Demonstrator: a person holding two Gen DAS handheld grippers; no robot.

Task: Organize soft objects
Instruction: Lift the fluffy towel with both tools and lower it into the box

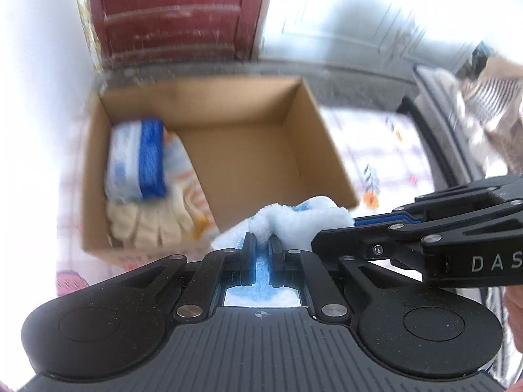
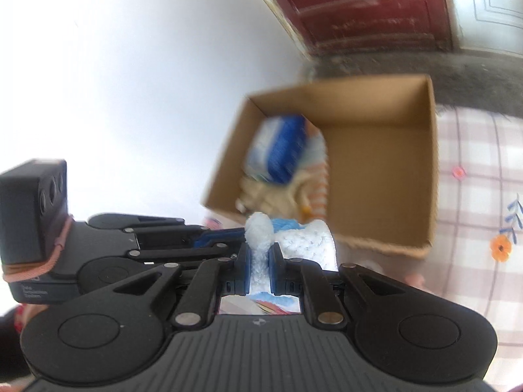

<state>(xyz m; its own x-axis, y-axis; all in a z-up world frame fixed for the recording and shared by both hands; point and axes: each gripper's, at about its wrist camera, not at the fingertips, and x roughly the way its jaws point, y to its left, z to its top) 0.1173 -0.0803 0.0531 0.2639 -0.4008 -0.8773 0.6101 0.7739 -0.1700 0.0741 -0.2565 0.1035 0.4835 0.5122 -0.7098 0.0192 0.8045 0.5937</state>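
Observation:
A fluffy white and light-blue cloth (image 1: 304, 219) hangs between both grippers, just in front of an open cardboard box (image 1: 248, 111). My left gripper (image 1: 261, 241) is shut on one end of the cloth. My right gripper (image 2: 260, 251) is shut on the other end of the cloth (image 2: 294, 238); it also enters the left wrist view from the right (image 1: 333, 228). In the box (image 2: 385, 98) lie a blue-and-white bundle (image 1: 140, 163), cream work gloves (image 1: 153, 222) and an orange-striped item, all at its left side.
The box stands on a pale checked cloth with flower prints (image 2: 474, 196). A dark red door (image 1: 176, 13) and white wall stand behind. A grey fabric pile (image 1: 457, 114) lies at the right. The box's right half shows bare cardboard floor.

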